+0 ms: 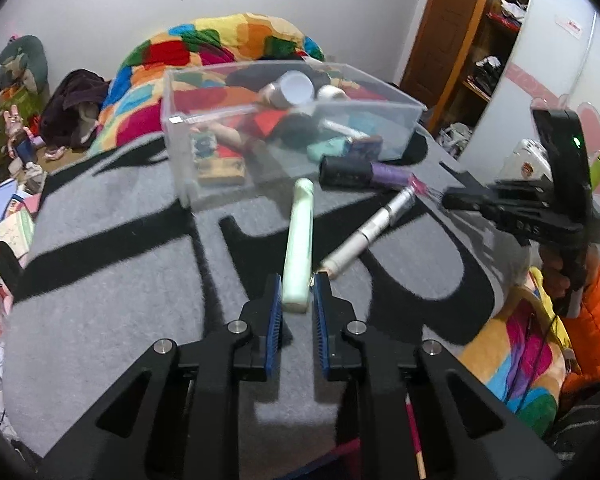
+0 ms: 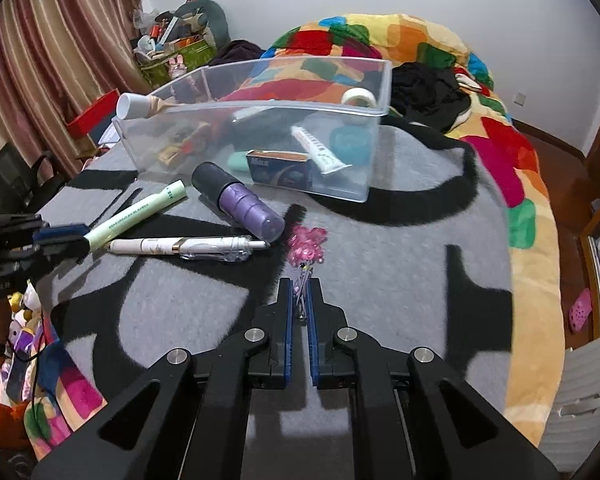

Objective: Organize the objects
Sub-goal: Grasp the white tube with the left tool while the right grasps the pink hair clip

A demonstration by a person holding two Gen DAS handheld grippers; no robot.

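A clear plastic bin holding several small items stands on a grey and black blanket. In front of it lie a pale green tube, a white pen and a purple bottle with a black cap. My left gripper is shut on the near end of the green tube. My right gripper is shut on the thin metal end of a pink beaded charm.
A colourful patchwork quilt lies behind and beside the blanket, with dark clothes on it. A wooden shelf and white wardrobe door stand at right. Clutter sits by the curtain.
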